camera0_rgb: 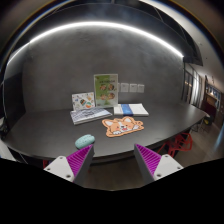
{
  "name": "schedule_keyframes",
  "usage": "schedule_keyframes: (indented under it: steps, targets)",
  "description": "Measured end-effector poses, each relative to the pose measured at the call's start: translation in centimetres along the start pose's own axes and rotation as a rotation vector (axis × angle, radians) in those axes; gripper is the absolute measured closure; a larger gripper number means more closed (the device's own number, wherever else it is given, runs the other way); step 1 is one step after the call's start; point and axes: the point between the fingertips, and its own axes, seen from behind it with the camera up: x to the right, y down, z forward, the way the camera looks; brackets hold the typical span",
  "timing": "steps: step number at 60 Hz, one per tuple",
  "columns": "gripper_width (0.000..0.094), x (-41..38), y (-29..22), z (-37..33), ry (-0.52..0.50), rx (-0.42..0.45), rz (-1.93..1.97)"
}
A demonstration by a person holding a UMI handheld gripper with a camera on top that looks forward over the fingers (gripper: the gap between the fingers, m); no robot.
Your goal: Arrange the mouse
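A pale green mouse (85,141) lies on the dark table (40,128), just ahead of my left finger. An orange and white animal-shaped mouse mat (122,126) lies beyond it, to the right and ahead of the fingers. My gripper (112,160) is open, with nothing between its purple pads (80,160). It hovers above the table's near edge, short of both things.
Upright cards (105,89) and flat booklets (92,112) stand and lie at the back of the table behind the mat. A dark grey wall rises behind. Red chairs (178,143) stand to the right of the table.
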Motion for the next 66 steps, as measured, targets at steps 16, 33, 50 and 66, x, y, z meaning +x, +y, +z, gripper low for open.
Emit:
schedule_keyframes:
  steps: [16,33,50,66]
  targets:
    - [0.0103,1.8,0.0,3.5,-0.084,-0.005,-0.041]
    - [0.0105,-9.2,6.4,12.4,-0.419,-0.079,-0.056]
    - [0.009,-16.6,7.3,18.1,-0.503,-0.098,-0.109]
    - [0.0264,-19.8,5.4,23.2,-0.372,-0.019,-0.108]
